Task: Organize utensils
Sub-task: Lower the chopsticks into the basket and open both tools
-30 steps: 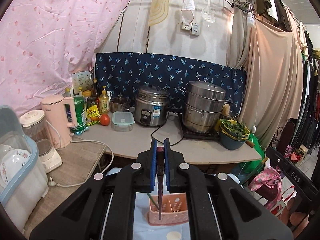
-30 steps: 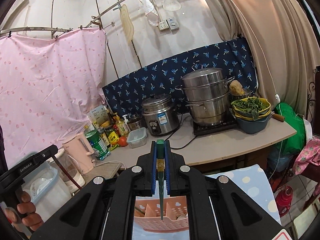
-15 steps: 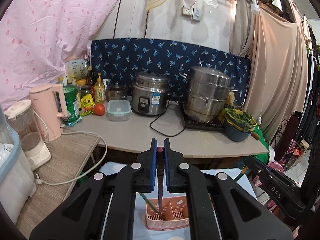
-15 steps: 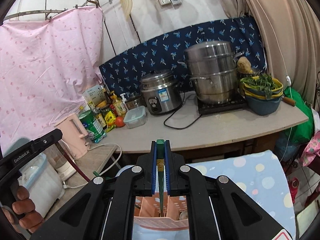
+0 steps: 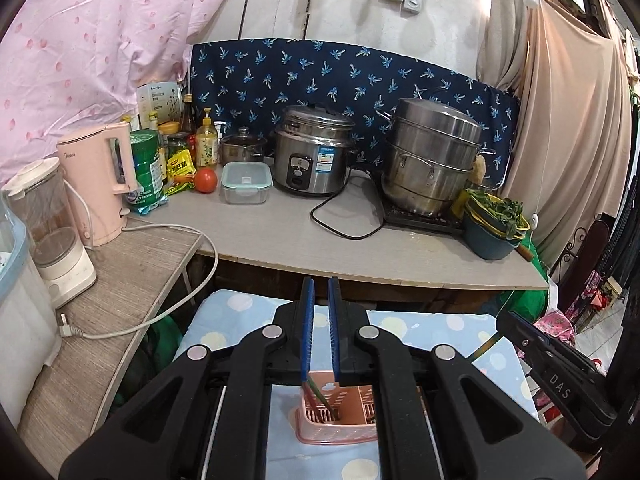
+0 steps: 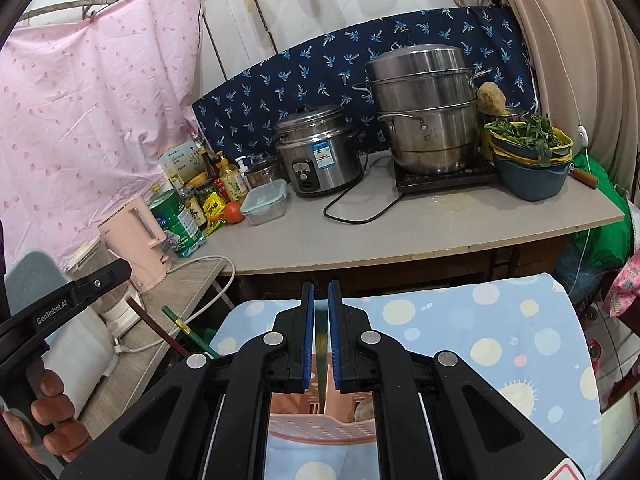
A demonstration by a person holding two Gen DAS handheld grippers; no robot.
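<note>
Standing on the grey counter (image 5: 280, 236), by size: a stacked stainless-steel steamer pot (image 5: 432, 156), lidded, contents hidden. Next come a steel rice cooker (image 5: 312, 152) with a small label too fine to read, and a pink electric kettle (image 5: 98, 184) marked "Midea". A blue plastic basin (image 5: 490, 236) nests yellow bowls that hold leafy greens.

Pink slotted plastic utensil basket (image 5: 336, 434), divided into compartments, sits on the blue dotted cloth (image 6: 500, 320) directly under both tools. It holds a dark red chopstick (image 6: 158, 326) and a green chopstick with a gold band (image 6: 190, 332). Their lower ends are down in the basket and their long axes lean up and to the left.

Left gripper (image 5: 319, 332): blue pads slightly parted, nothing between them; its handle reads "GenRobot.AI".

Right gripper (image 6: 319, 332): a second green stick (image 6: 320, 360) runs upright through the narrow gap down into the basket. Whether the pads pinch it cannot be told. Its body reads "DAS".
</note>
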